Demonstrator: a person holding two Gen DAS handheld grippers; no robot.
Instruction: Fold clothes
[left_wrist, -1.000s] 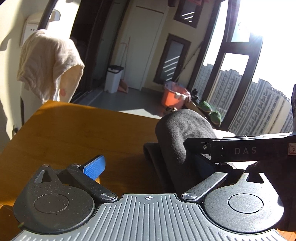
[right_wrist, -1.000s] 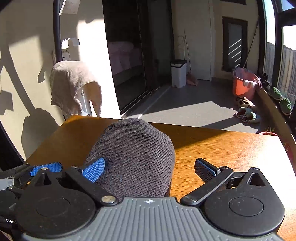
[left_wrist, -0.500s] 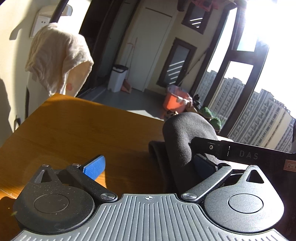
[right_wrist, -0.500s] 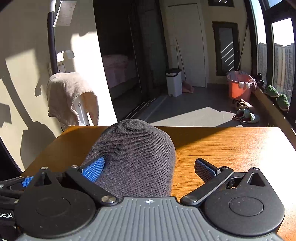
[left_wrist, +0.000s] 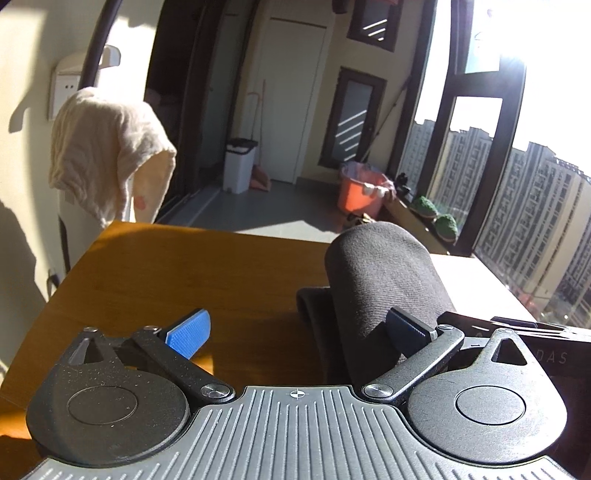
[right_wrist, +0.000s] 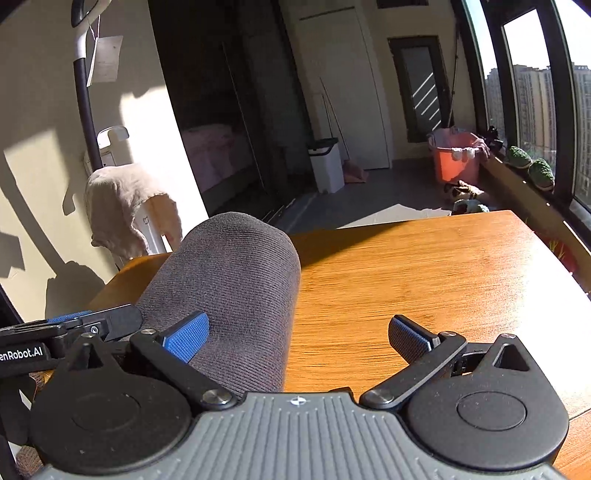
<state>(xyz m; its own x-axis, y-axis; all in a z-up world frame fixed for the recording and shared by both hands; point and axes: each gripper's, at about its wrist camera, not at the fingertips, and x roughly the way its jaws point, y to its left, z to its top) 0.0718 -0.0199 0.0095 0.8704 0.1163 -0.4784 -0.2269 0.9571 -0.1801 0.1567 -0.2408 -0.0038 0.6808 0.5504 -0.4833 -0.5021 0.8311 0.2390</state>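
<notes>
A dark grey knitted garment (left_wrist: 384, 280) lies on the wooden table (left_wrist: 184, 273), bulging up in a rounded fold. My left gripper (left_wrist: 299, 334) is open; its right finger presses against the fold's left side and its blue left pad (left_wrist: 188, 336) hangs over bare wood. In the right wrist view the same garment (right_wrist: 236, 280) rises at the left. My right gripper (right_wrist: 298, 339) is open, its left pad (right_wrist: 186, 339) resting against the cloth and its right pad over the table (right_wrist: 424, 269). Each gripper sits beside the other, with the fold between them.
A cream towel (left_wrist: 107, 155) hangs over a white appliance beyond the table's far left corner. On the floor behind stand a white bin (left_wrist: 240, 166) and an orange bucket (left_wrist: 360, 194). Windows run along the right. Bare wood stretches right of the garment (right_wrist: 443, 295).
Both views have tilted and shifted a little. The right gripper's body has dropped lower and further right in the left wrist view. The garment's fold stays put, and both grippers stay open.
</notes>
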